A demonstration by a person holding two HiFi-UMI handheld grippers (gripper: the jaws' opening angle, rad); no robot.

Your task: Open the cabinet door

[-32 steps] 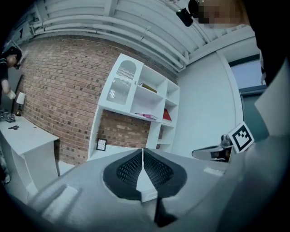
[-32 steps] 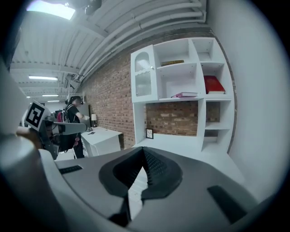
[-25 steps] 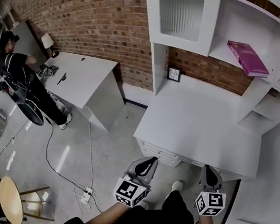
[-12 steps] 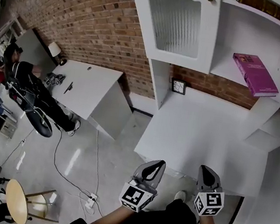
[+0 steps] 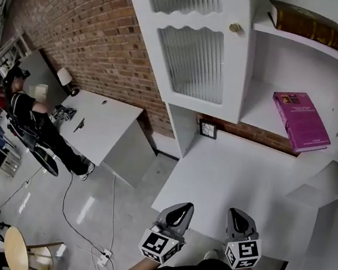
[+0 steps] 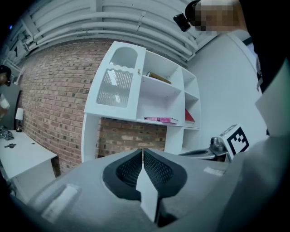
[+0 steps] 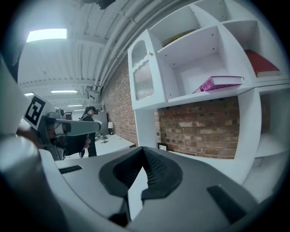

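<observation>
While left claw [image 5: 182, 207] and right claw [image 5: 237, 213] point forward, parallel, both closed, empty.

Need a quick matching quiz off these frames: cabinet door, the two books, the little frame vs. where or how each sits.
1. cabinet door
2. brown book
3. magenta book
4. small frame

A. on the desk, by the brick wall
B. on the shelf above the other book
C. shut, knob near its right edge
D. flat on the shelf below the other book

Pairs: 1-C, 2-B, 3-D, 4-A
</observation>
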